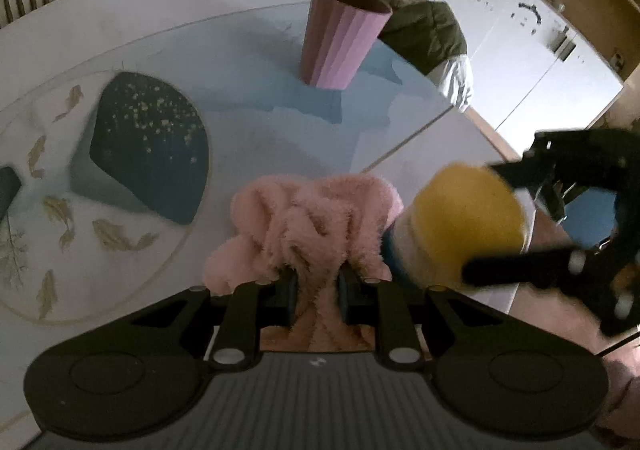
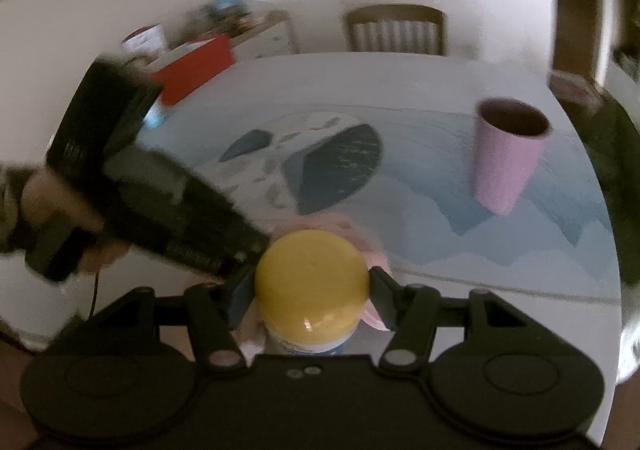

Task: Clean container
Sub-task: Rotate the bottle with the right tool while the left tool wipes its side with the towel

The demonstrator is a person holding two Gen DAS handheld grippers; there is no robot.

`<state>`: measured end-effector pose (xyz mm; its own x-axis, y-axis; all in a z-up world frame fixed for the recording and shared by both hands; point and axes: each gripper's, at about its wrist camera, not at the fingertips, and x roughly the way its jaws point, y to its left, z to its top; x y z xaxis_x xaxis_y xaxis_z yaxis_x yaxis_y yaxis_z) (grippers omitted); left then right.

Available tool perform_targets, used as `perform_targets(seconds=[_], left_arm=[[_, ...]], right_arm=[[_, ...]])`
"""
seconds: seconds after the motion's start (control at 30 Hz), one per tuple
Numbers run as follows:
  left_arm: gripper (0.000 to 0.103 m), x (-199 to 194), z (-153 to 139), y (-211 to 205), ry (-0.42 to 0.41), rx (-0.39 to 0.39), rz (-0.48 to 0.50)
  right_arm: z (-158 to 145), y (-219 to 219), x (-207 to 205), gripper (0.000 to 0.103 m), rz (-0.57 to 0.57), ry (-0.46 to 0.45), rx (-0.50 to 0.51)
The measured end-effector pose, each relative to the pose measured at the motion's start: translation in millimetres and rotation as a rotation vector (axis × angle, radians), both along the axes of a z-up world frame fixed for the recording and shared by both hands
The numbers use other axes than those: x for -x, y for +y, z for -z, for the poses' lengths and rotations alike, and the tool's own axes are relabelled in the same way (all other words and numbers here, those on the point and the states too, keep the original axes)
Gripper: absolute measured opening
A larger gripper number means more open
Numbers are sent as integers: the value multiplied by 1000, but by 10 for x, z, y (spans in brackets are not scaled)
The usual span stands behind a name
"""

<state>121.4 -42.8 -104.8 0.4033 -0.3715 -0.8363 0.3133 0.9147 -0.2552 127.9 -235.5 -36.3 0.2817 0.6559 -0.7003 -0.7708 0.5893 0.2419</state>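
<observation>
A: Where does it stand?

B: The left gripper (image 1: 316, 290) has its fingers pinched tight on a fluffy pink cloth (image 1: 308, 226), which bunches out ahead of them above the worktop (image 1: 132, 14). The right gripper (image 2: 312, 300) has its fingers clamped on either side of the container (image 2: 312, 282), a jar with a yellow cap and a white body with some blue on it. From the left wrist view the jar sits just right of the cloth, cap tilted toward it, and the 2 look to be touching or very nearly so.

A: So the wiping is in hand. How to do it well?

B: I'd keep the jar clamped firm and steady and let the cloth do the travelling, pressed against the cap and then down the body. Rolling the jar a little at a time would bring fresh surface round. The fingers cover 2 strips of the jar, so those likely need a regrip to reach.

A: Room to move?

B: Both tools work close to the near edge of the worktop, so a dropped jar could roll off. The pink cup (image 1: 340, 42) stands upright well beyond on the printed mat (image 1: 148, 154), and a green jacket (image 1: 424, 30) lies past it. The stretch between is free, so I'd shift the work inward.
</observation>
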Motion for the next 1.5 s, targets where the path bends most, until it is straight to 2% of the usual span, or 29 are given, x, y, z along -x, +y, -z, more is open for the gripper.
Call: perform_targets(seconds=[0.2,0.33,0.43,0.7,0.97,1.5], left_arm=[[19,131,-98,-58,-57,-64,-15],[19,263,-356,4,-106,-7,-64],[19,350,-557,49,-132,67,-84],[20,429,-785,-172,-166,138,-7],[19,345,-664,-182,-151,128,10],[20,97,-190,193,-62,87,-54]], right_arm=[[-4,-55,-190,60,171,112,-23],[16,-66,-288,60,280,172,-38],[59,-65,-338,60,352,212,-41],[137,-55,-412,60,498,357,-96],[149,7,-372,60,530,385,-103],[125,15,-385,60,558,403,-99]])
